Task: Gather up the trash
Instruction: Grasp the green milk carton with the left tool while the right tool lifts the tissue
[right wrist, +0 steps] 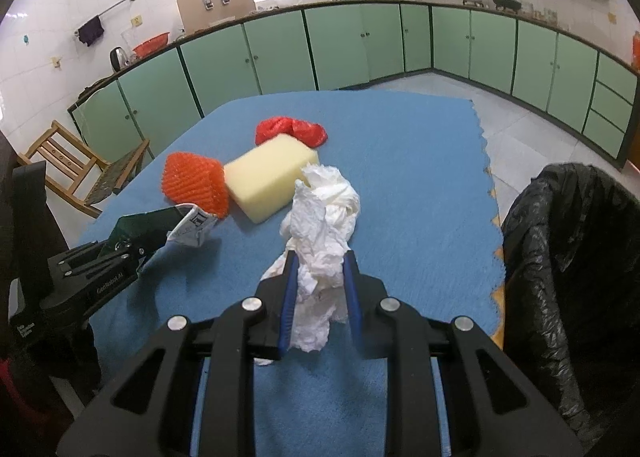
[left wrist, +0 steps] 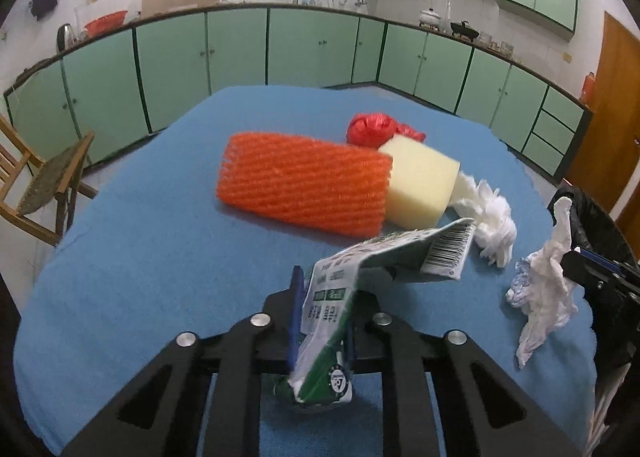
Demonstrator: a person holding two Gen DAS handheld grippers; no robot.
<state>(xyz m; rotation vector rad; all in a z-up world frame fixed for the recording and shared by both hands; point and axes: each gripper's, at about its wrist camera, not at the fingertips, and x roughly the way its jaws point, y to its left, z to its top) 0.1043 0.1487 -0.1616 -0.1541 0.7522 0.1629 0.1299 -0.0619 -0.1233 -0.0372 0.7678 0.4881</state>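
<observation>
- Left gripper (left wrist: 322, 311) clamped on a flattened green-white carton (left wrist: 340, 297); carton sticks up and forward out of the jaws, barcode end over the blue mat (left wrist: 140, 257).
- Right gripper (right wrist: 320, 277) pinching a crumpled white tissue (right wrist: 320, 241), just beside the black bin bag (right wrist: 568, 257).
- Orange foam net (left wrist: 304, 185), yellow sponge (left wrist: 420, 185), red bag (left wrist: 372, 129), second tissue wad (left wrist: 492, 225) lie ahead on the mat, clear of both grippers.

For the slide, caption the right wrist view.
Right gripper clamps crumpled tissue over the blue cloth, black-lined bin beside it.
</observation>
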